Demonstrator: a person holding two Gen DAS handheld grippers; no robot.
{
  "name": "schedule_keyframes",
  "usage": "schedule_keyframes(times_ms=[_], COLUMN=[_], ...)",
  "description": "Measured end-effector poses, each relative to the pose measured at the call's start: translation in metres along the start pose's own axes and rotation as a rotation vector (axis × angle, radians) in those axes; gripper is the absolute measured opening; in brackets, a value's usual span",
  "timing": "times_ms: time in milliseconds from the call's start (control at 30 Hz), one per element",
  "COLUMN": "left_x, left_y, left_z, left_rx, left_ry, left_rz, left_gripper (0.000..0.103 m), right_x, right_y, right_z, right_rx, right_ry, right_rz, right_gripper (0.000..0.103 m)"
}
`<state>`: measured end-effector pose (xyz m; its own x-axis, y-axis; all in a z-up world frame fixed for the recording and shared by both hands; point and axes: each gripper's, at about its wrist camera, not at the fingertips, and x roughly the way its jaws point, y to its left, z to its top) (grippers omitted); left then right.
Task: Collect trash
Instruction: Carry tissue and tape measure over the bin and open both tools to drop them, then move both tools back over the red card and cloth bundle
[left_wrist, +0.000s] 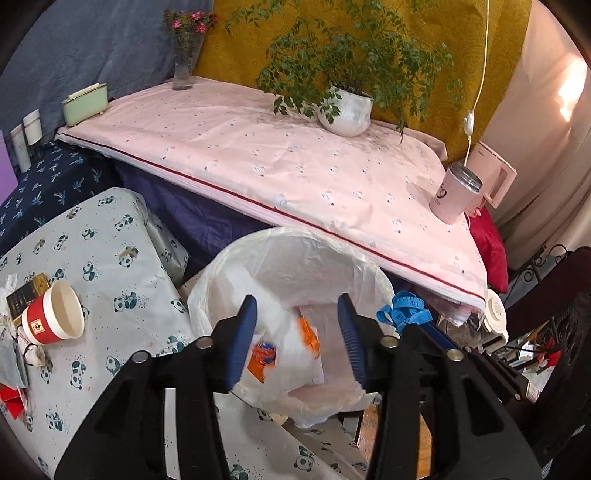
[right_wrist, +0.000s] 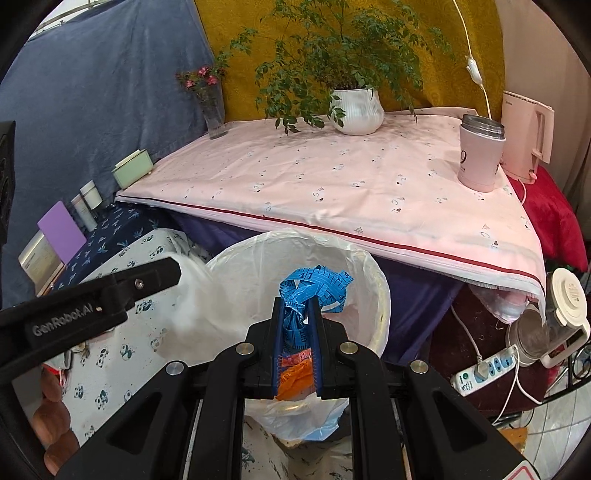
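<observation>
A round bin lined with a white plastic bag (left_wrist: 295, 258) stands between the panda-cloth table and the pink-covered table; it also shows in the right wrist view (right_wrist: 369, 280). Orange wrappers (left_wrist: 264, 356) lie inside it. My left gripper (left_wrist: 297, 325) is open and empty, hovering over the bin mouth. My right gripper (right_wrist: 297, 317) is shut on a crumpled blue measuring tape (right_wrist: 314, 286) and holds it above the bin; the tape shows at the bin's right rim in the left wrist view (left_wrist: 404, 308). A red and white paper cup (left_wrist: 55, 319) lies on its side on the panda cloth.
The panda-cloth table (left_wrist: 110, 258) also carries a dark box (left_wrist: 27, 295), tissues and red scraps. The pink-covered table (right_wrist: 332, 184) holds a potted plant (right_wrist: 356, 110), a flower vase (right_wrist: 214, 114), a pink mug (right_wrist: 480, 158) and a kettle (right_wrist: 526, 140). A power strip (right_wrist: 484, 371) lies on the floor at right.
</observation>
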<state>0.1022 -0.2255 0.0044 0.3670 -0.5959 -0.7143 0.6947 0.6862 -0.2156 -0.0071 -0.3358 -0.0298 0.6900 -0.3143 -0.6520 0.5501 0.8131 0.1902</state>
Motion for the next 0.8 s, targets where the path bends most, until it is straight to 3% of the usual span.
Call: schedule_keyframes(times_ms=[633,800], left_x=[-0.006,-0.013], left_y=[0.049,0.06], left_z=[-0.003,-0.01], left_rx=[-0.098,-0.11], left_ry=[-0.016,-0.034], left_rz=[0.076,0.111], left_gripper=[0.048,0.057], right_x=[0.025,0.026], right_y=[0.034,0.04], right_z=[0.013,0.016], right_rx=[-0.061,-0.06], right_ry=[0.019,0.007], right_rz=[0.035,0.029], right_gripper=[0.014,0.027])
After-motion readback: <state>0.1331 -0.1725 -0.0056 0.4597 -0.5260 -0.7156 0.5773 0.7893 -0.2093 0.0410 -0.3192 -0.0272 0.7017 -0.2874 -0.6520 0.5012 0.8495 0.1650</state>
